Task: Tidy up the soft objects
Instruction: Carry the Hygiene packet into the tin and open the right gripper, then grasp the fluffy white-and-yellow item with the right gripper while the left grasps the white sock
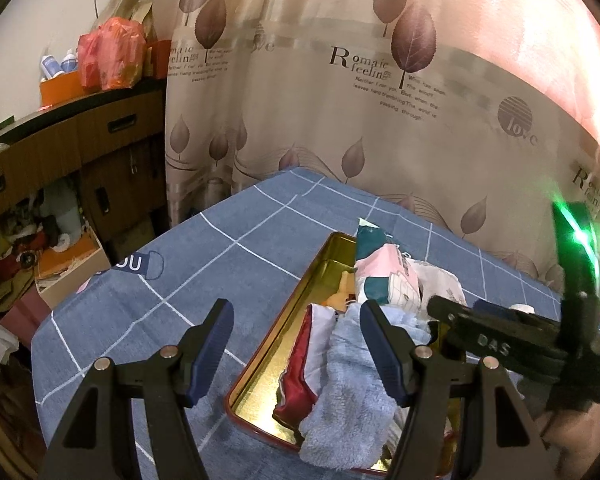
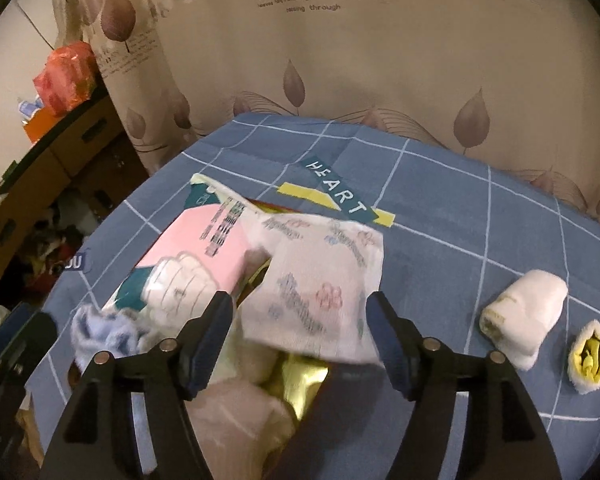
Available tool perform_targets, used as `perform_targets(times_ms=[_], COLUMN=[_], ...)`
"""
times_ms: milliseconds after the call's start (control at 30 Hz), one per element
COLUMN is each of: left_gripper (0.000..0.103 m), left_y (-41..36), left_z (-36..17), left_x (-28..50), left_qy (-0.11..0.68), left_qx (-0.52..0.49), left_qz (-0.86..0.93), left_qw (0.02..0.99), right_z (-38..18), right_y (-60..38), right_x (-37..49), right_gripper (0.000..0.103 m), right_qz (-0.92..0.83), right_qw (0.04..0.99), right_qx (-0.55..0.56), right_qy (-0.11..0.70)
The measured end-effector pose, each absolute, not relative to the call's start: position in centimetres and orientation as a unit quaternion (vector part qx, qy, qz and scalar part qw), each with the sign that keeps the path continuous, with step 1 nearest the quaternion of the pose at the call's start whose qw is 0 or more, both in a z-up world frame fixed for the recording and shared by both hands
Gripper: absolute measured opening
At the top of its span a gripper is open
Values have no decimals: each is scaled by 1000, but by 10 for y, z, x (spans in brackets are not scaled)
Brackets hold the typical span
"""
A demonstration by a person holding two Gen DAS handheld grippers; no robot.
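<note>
A gold tin tray lies on the blue checked cloth. It holds a light blue towel, a red and white cloth, a pink and teal tissue pack and a white printed pack. My left gripper is open and empty over the tray's left rim. My right gripper is open and empty above the white printed pack. It also shows in the left wrist view. A rolled white sock and a yellow and white roll lie on the cloth right of the tray.
A leaf-print curtain hangs behind the table. A wooden cabinet with cluttered shelves stands at the left. A cardboard box sits on the floor by the table's left edge.
</note>
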State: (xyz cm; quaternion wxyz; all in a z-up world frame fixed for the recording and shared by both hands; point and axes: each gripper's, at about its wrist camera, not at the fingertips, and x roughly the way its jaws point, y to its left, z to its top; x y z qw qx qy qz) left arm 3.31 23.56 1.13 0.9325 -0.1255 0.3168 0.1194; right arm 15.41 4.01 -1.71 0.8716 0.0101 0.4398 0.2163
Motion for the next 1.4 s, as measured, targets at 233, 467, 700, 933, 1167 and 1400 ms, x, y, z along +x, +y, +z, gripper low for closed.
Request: perform_targets(times_ms=[233, 467, 700, 933, 1167, 1400], left_gripper=[67, 67, 67, 67, 67, 67], left_y=[232, 230, 227, 226, 219, 214], left_z=[11, 12, 12, 11, 10, 7], left_x=[34, 33, 34, 35, 37, 39], left_qy=[317, 313, 316, 318, 320, 325], left_qx=[-114, -106, -96, -92, -63, -51], left_qz=[119, 121, 119, 120, 118, 115], left_qw=[934, 936, 936, 936, 938, 937], right_z=[-14, -13, -20, -33, -60, -81], right_y=[19, -10, -65, -145, -185, -187], right_x=[136, 134, 135, 138, 144, 162], right_gripper=[67, 67, 67, 67, 68, 68], right_qz=[222, 204, 153, 71, 38, 29], right_qw=[871, 875, 884, 892, 885, 882], right_qx=[14, 26, 33, 38, 30, 27], right_qy=[438, 437, 441, 444, 462, 470])
